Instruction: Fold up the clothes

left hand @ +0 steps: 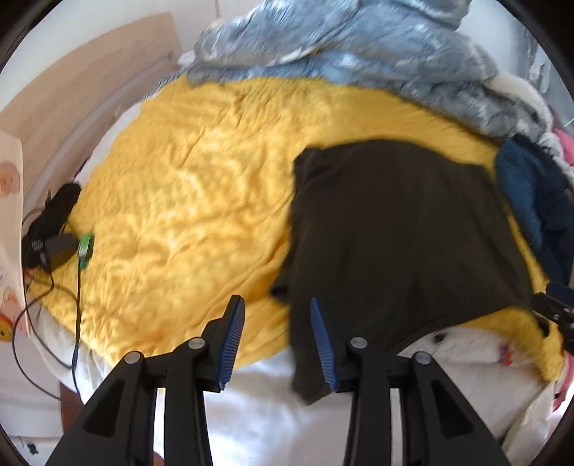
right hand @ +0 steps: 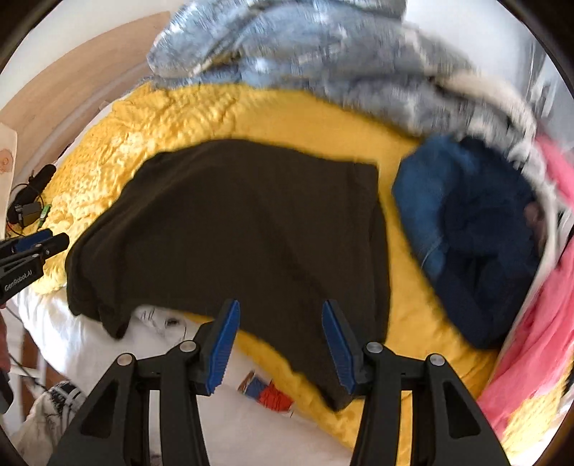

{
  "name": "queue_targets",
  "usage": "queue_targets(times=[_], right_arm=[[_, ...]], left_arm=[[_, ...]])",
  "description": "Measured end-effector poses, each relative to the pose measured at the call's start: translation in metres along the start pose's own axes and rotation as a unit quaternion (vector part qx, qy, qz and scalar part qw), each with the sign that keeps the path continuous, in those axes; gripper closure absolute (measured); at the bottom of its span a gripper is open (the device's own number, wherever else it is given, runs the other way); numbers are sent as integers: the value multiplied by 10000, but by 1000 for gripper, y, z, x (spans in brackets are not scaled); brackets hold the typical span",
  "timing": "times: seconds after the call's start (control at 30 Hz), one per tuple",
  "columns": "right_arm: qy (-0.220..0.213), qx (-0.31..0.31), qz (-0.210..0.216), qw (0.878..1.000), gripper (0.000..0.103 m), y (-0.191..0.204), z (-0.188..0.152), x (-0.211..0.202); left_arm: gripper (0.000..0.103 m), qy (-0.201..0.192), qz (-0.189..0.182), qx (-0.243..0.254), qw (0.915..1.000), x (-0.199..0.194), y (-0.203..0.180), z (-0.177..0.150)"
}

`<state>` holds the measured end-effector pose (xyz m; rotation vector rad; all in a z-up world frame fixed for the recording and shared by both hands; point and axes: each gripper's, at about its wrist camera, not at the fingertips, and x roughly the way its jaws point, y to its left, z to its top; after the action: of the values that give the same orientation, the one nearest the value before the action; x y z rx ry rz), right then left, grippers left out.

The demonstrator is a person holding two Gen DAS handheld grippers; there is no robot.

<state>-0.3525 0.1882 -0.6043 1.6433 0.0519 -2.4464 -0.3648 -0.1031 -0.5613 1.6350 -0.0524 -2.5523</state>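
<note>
Dark brown garment [right hand: 244,229] spread on yellow blanket [right hand: 405,322], right gripper [right hand: 278,315] open above its near edge

— Bed [left hand: 201,186] under a yellow quilted blanket, white sheet [left hand: 258,405] along the near edge?
— Yes. Pale wooden headboard [left hand: 89,82] at far left, white wall [right hand: 118,14] beyond, bright daylight, black cables [left hand: 39,294] trailing beside.
</note>
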Motion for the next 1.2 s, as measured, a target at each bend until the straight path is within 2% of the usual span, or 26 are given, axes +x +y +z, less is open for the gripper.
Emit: queue_targets(times=[0.1,0.17,0.27,0.43,0.7,0.8,0.97,1.1,1.2], right_arm=[[420,315,628,9966,52,-8,-9,18],[530,390,853,9942,52,-9,-14,28],[599,242,866,9941,49,2,-13,41],[541,-264,265,9978,48,27,-15,52],[483,-182,395,9979,48,7,-45,37],[587,-110,376,9975,48,-2,-45,39],[705,-104,523,9961,48,-5,-51,42],[799,-99,640,9947,48,-8,-56,44],[857,8,828,9929,48,-17,-64,39]], left_arm=[[61,179,37,-179,9997,11,12,-14],[61,250,-52,-323,9992,14,19,-20],[61,199,-102,-437,9988,9,24,-24],[61,124,51,-485,9987,3,33,-24],[61,197,378,-853,9954,23,65,-30],[61,359,153,-936,9948,34,70,-25],[61,428,58,-214,9988,41,36,-27],[61,637,-102,-274,9975,50,35,-37],[61,590,-287,-427,9969,45,42,-44]])
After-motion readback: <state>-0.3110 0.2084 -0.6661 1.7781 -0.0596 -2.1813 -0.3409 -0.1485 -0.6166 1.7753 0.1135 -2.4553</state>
